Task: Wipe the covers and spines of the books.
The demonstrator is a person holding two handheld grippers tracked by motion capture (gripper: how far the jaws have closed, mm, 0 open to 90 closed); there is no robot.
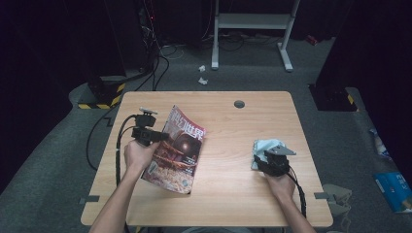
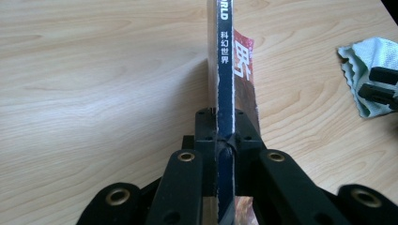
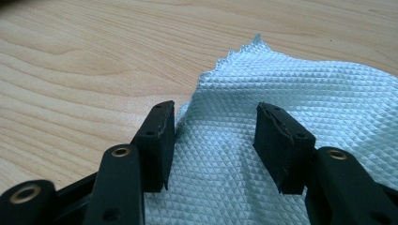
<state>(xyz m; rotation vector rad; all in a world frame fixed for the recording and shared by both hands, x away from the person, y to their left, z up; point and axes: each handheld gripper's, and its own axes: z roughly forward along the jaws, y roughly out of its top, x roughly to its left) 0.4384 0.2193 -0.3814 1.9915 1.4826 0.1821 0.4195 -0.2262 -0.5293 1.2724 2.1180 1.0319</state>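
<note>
Magazine (image 2: 225, 70) sits clamped by its spine in your left gripper (image 2: 225, 140), jaws tight on it, cover tilted up off the worktop (image 1: 228, 194) with its lower edge near the wood. Your right gripper (image 3: 213, 136) has jaws apart, resting on the pale blue cloth (image 3: 300, 93), which lies flat between and ahead of them, not pinched.

Pale blue waffle-textured cloth (image 3: 291, 93)

The left gripper (image 1: 154, 136) holds a magazine (image 1: 176, 150) tilted off the counter (image 1: 228, 194) (cover facing up); at right, the right gripper (image 1: 268, 162) rests on a pale cloth (image 1: 262, 145).
</note>
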